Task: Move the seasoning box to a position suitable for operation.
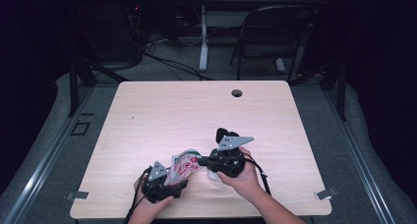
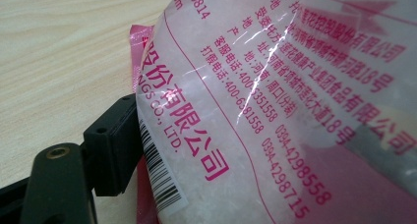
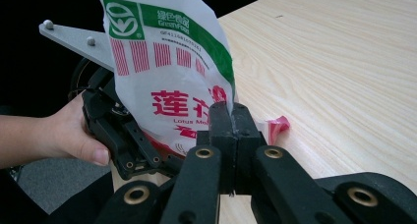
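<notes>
A plastic bag (image 1: 186,166) printed in red, green and white stands near the table's front edge between both grippers. My right gripper (image 1: 199,161) is shut on its side seam; in the right gripper view the two pads (image 3: 231,121) meet on the bag (image 3: 167,71) edge. My left gripper (image 1: 172,182) sits at the bag's lower left. In the left gripper view the bag (image 2: 270,111) lies between the jaws, one black finger (image 2: 110,145) resting beside it without visibly squeezing; the other finger is hidden behind the plastic.
The wooden table (image 1: 196,111) has a cable hole (image 1: 237,93) near its far edge. A black folding chair (image 1: 270,32) and a white desk leg (image 1: 203,37) stand on the floor beyond. The person's hand (image 3: 64,135) holds the left gripper.
</notes>
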{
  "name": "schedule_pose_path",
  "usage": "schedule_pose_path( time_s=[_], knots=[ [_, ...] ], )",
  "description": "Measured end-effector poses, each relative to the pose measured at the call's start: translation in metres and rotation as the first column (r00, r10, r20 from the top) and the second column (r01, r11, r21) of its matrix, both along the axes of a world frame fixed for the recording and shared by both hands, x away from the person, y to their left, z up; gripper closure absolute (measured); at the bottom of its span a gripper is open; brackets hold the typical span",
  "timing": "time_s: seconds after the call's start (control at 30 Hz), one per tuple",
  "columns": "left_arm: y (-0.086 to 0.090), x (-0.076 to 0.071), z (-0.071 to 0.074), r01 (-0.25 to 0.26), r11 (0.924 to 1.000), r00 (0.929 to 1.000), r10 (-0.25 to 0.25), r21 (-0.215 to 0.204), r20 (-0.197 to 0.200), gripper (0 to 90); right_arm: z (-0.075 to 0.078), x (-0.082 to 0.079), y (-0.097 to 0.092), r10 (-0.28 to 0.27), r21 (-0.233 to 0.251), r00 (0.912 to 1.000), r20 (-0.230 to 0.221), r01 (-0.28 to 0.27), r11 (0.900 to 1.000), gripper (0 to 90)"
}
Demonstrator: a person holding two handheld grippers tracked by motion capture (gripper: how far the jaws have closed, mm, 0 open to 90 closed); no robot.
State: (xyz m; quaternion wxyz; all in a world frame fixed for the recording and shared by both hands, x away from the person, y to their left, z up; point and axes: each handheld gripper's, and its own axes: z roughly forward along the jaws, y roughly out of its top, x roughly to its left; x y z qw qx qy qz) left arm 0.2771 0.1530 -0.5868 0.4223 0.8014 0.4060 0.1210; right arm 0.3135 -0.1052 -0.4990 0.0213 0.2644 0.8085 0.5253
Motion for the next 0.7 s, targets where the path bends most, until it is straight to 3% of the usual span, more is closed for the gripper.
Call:
schedule_pose_path(
  time_s=[0.43, 0.7],
  knots=[
    [-0.0018, 0.0033, -0.0007, -0.007, 0.9989, 0.9994, 0.008, 0.046, -0.032, 31.8, 0.0023, 0.0003, 0.0007, -0.002, 0.006, 1.0, 0.004, 0.002, 1.0, 90.0],
    [-0.0028, 0.0026, -0.0007, -0.01, 0.9976, 0.9997, 0.012, 0.069, -0.023, 36.1, 0.0035, 0.0003, 0.0014, -0.002, 0.005, 1.0, 0.008, 0.002, 1.0, 90.0]
  ],
)
